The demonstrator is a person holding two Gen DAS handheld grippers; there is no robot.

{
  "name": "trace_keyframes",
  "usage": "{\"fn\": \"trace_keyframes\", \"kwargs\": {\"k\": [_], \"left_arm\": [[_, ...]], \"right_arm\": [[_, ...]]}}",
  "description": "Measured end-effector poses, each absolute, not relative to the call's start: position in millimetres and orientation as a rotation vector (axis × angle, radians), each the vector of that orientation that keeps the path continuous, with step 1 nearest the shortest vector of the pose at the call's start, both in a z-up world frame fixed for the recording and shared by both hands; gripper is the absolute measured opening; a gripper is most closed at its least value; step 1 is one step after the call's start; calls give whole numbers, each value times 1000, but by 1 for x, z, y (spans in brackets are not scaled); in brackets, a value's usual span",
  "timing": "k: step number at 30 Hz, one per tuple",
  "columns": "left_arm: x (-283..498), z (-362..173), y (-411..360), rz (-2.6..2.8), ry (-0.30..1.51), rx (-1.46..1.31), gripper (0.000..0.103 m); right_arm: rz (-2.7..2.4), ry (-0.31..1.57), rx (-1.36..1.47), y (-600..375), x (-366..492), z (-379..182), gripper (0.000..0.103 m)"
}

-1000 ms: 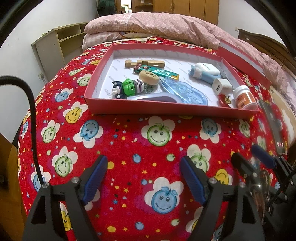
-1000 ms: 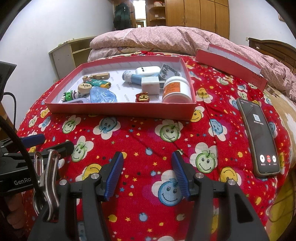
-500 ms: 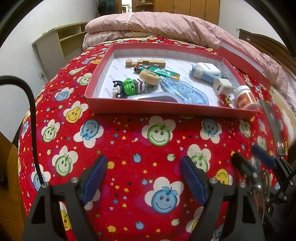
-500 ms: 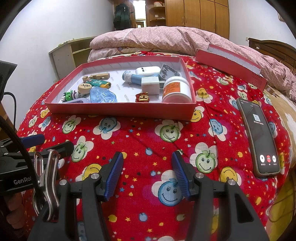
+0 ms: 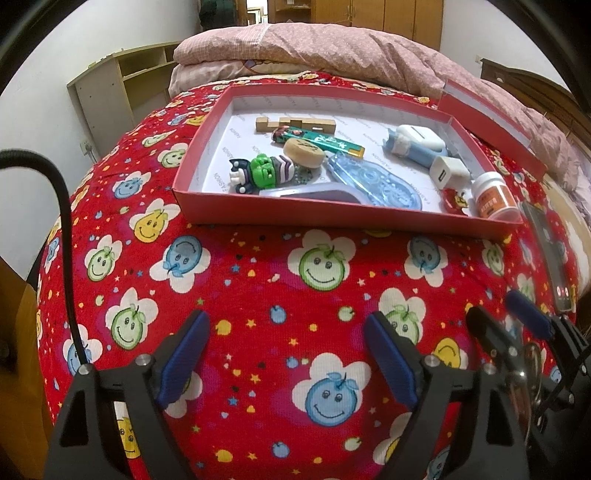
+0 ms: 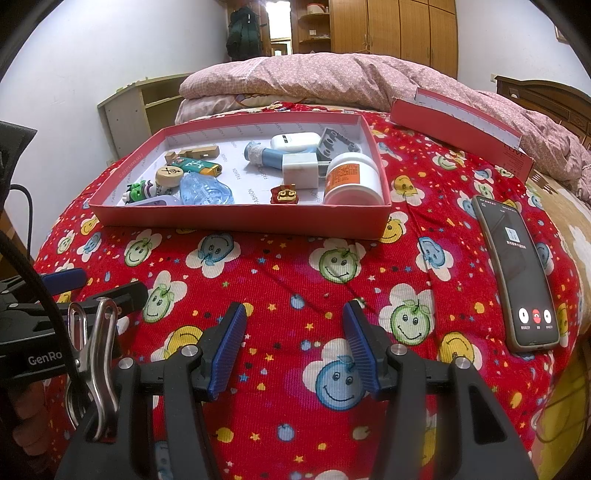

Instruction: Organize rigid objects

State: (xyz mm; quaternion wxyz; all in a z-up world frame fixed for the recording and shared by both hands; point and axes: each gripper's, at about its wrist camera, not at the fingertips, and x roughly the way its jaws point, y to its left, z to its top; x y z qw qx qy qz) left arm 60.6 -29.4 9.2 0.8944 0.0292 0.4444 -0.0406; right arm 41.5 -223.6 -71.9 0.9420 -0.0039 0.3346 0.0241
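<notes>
Now both hand-held grippers, left (image 5: pixel 286 354) and right (image 6: pixel 293 345), are spread and hold nothing; the left one's jaws just opened wider. The toys sit crowded in the red box (image 6: pixel 240 221) on the bed, so grabbing one could bump its neighbour.

bedspread (image 6: pixel 295 280): red, smiley flowers | box (image 6: pixel 240 218): red | quilt (image 6: pixel 332 77): pink | phone (image 6: pixel 517 266): black

You're working in a home bedroom. You have a bed (image 6: pixel 280 295) under a red smiley-print cover, a rumpled pink quilt (image 6: pixel 332 77) heaped at its far end, and wooden wardrobes (image 6: pixel 391 33) against the back wall.
</notes>
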Motion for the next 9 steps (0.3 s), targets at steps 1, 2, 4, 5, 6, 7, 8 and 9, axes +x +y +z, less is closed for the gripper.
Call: {"fn": "trace_keyframes", "kwargs": {"k": [1,2,4,5,6,7,8,9], "left_arm": [[60,9,-28,-85,920,61,89],[60,9,-29,-86,920,62,89],[60,10,-30,-86,921,64,89],[60,10,-30,-86,922,64,89],[59,10,-30,-86,922,65,89],[59,10,-30,-85,922,65,89],[59,10,-30,-86,922,64,89],[59,10,-30,-85,923,65,89]], "right_arm": [[49,682,-8,-224,42,-72,56],[49,682,-9,-223,42,-72,56],[49,683,-8,-224,41,-72,56],[49,682,-8,-224,41,-72,56],[49,682,-7,-224,41,-72,56],[49,682,-7,-224,41,-72,56],[49,682,-8,-224,41,-72,56],[49,682,-7,-224,41,-72,56]]}}
